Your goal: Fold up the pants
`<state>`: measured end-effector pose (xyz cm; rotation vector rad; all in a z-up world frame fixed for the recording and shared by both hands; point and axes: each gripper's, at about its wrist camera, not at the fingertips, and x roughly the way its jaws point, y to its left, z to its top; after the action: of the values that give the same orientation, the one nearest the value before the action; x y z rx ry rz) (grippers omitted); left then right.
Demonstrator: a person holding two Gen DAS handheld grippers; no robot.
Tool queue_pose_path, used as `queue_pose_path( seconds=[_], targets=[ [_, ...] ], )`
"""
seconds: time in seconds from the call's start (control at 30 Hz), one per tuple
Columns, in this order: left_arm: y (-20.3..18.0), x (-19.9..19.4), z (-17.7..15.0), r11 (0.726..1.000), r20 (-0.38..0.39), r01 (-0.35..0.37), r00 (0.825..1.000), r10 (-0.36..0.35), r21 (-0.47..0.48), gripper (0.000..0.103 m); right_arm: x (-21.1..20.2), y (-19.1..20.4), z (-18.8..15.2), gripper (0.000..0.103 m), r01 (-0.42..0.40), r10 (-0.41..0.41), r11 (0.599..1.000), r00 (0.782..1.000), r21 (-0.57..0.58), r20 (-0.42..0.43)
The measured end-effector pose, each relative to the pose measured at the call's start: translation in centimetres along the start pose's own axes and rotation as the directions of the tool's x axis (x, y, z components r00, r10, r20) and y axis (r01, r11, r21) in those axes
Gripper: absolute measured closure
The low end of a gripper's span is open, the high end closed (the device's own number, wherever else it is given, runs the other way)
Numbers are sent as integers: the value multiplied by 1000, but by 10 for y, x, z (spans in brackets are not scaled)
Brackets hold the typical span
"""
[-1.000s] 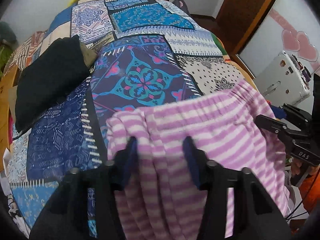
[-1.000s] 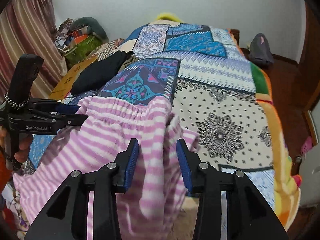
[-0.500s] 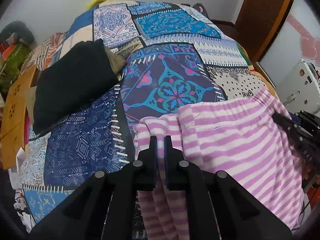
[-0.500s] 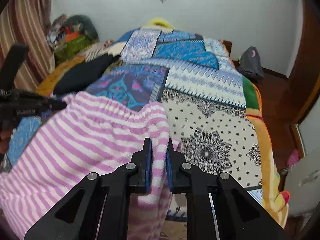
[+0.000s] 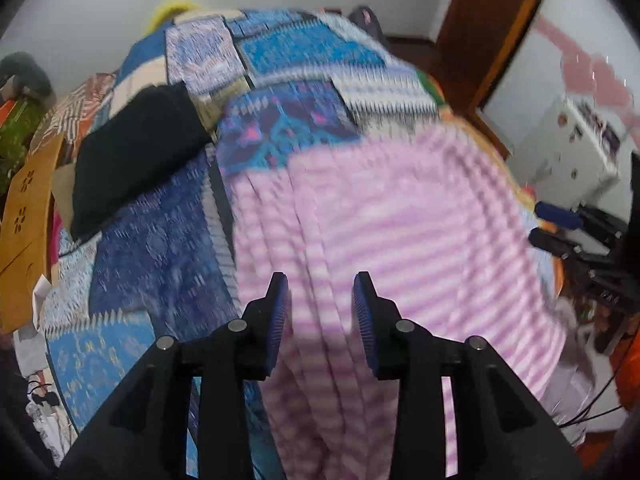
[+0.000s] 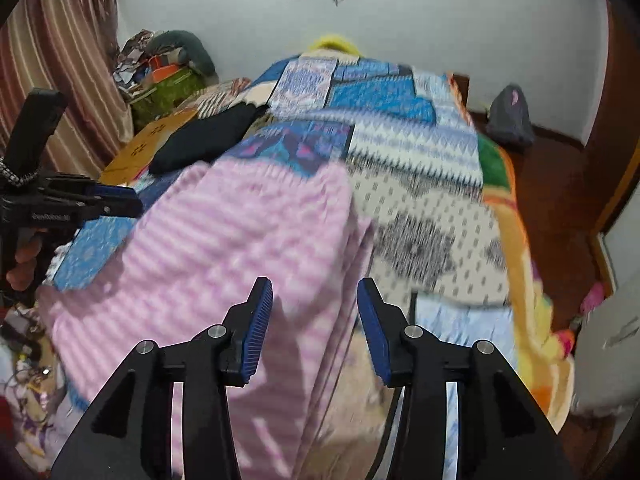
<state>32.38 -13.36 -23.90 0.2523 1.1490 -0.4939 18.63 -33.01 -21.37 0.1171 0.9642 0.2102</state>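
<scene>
Left hand-held gripper (image 5: 320, 312) jaws opening, off striped pants (image 5: 400, 216), right hand-held gripper (image 6: 316, 314) same, only right cam shows curtain (image 6: 52, 64).

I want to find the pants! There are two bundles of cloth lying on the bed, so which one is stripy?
The pink and white pants, spread at the near end of the bed. The black cloth farther back is plain dark, with no stripes.
</scene>
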Motion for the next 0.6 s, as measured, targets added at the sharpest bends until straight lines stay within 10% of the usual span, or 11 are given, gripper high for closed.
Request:
queue_pose_path(
  seconds=[0.23,0.33,0.6],
  targets=[
    [-3,27,-16,998,-28,-65,998,64,-24,75,20,0,-35,55,-64,70,996,994,65,-85],
    [-1,25,-14,994,2,-98,995,98,-41,91,21,1,-33,82,-114,120,991,989,73,-85],
    [-2,33,-22,982,27,-189,982,189,-15,94,21,9,-40,98,-13,10,999,997,-32,-80]
  ],
)
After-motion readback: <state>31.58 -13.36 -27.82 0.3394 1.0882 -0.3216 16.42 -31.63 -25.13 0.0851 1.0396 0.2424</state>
